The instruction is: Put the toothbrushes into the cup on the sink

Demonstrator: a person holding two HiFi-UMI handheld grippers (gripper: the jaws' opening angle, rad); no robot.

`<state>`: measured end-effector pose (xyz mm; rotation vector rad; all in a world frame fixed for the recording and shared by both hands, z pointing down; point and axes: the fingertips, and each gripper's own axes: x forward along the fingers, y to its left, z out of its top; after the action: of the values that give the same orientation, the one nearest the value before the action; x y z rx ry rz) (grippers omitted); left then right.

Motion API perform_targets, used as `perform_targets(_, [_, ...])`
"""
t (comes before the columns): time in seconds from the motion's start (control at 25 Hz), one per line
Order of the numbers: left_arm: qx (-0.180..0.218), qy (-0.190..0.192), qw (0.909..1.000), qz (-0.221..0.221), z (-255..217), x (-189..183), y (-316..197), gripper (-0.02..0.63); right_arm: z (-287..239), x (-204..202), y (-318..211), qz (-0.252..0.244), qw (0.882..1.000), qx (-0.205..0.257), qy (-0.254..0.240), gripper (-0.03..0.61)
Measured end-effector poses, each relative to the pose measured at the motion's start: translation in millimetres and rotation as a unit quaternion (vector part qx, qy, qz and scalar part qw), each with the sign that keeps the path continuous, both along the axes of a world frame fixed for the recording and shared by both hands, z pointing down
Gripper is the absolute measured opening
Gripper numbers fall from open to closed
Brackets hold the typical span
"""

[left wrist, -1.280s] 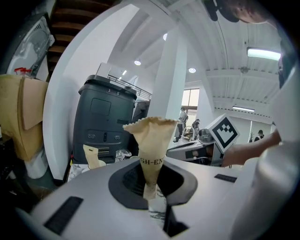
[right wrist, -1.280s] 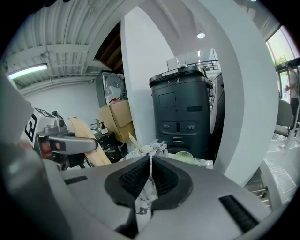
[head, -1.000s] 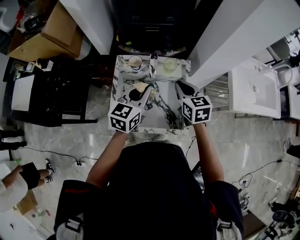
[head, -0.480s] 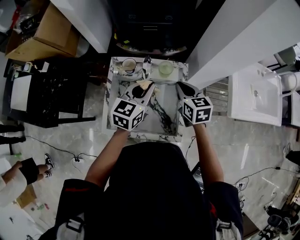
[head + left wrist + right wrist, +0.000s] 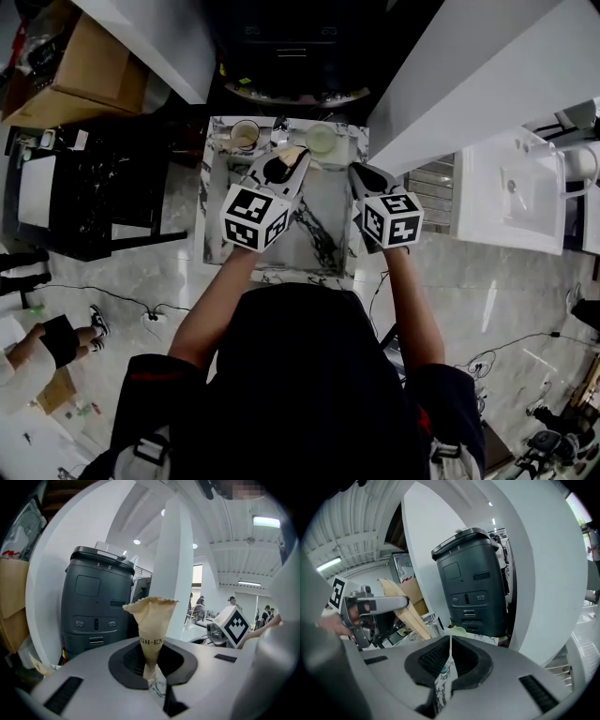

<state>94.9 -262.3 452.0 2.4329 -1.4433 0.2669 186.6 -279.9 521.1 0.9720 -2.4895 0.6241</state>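
The left gripper (image 5: 284, 167) pinches a tan paper-wrapped toothbrush (image 5: 151, 620) above the sink (image 5: 323, 239), near a brown-rimmed cup (image 5: 246, 134). The right gripper (image 5: 364, 176) is clamped on a thin packet (image 5: 443, 679), probably another toothbrush.

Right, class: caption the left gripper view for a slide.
Left gripper shut on a tan paper-wrapped toothbrush, held upright before a dark grey machine.
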Motion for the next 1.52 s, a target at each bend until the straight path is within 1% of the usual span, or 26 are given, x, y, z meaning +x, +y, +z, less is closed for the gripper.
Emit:
perform_targets(0.16, [0.005,-0.003,1.0000,-0.001,0,5,-18,0.032,4,6,-5,0.003,1.000,-0.008,-0.003,0.040])
perform_targets(0.32, [0.003,-0.004,0.9999,-0.013,3,4,-29,0.032,8,9,-7,0.000,1.000,-0.016,-0.005,0.040])
perform_targets(0.48, [0.006,0.004,0.9996,-0.029,3,2,-40,0.031,14,13,-8,-0.002,1.000,-0.024,-0.007,0.040])
perform_targets(0.68, [0.007,0.002,0.9992,-0.039,6,3,-52,0.032,23,14,-9,-0.006,0.999,-0.034,-0.006,0.040])
perform_targets(0.92, [-0.001,-0.008,0.9988,-0.049,19,6,-59,0.032,34,17,-7,-0.010,0.999,-0.049,-0.008,0.040])
perform_targets(1.08, [0.007,-0.010,0.9987,-0.049,25,12,-64,0.032,41,20,-7,-0.011,0.998,-0.057,-0.008,0.041])
perform_targets(1.28, [0.001,-0.025,0.9978,-0.061,41,14,-67,0.032,47,24,-5,-0.012,0.998,-0.064,-0.007,0.041])
perform_targets(1.52, [-0.005,-0.027,0.9977,-0.062,50,18,-70,0.032,52,29,-7,-0.009,0.998,-0.070,-0.006,0.041])
